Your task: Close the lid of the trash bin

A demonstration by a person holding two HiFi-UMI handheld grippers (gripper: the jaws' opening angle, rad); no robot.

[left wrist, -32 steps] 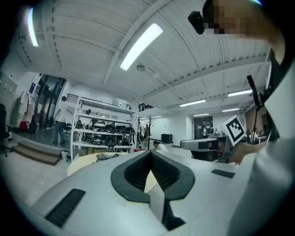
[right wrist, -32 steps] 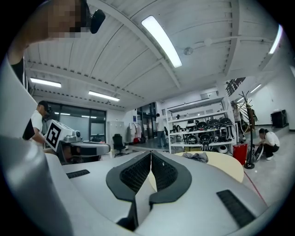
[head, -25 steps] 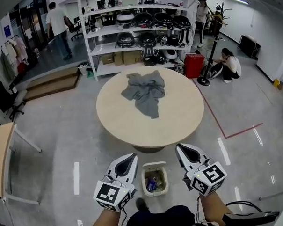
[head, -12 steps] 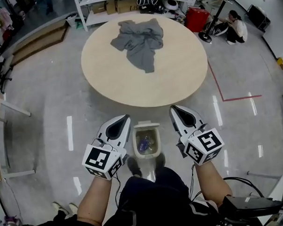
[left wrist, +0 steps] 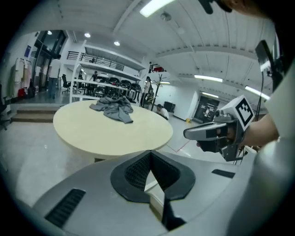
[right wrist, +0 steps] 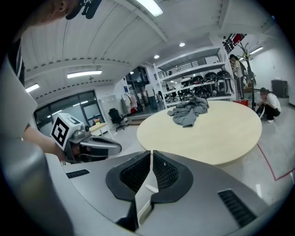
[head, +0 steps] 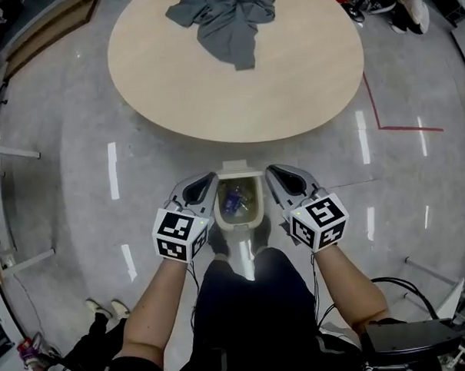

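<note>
The left gripper (head: 208, 179) hangs low over the floor, its jaws pressed together on nothing. Just right of its tip stands the open bin (head: 239, 225), litter inside, beside the table's (head: 290, 94) edge. The right gripper (head: 272, 174) flanks the bin's other side, jaws likewise together and empty.

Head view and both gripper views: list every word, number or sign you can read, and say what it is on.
No readable text in any view.
Marker cubes on left tool and right tool: square patterns, no letters.
Rubbish in trash bin: print too small to read.
</note>
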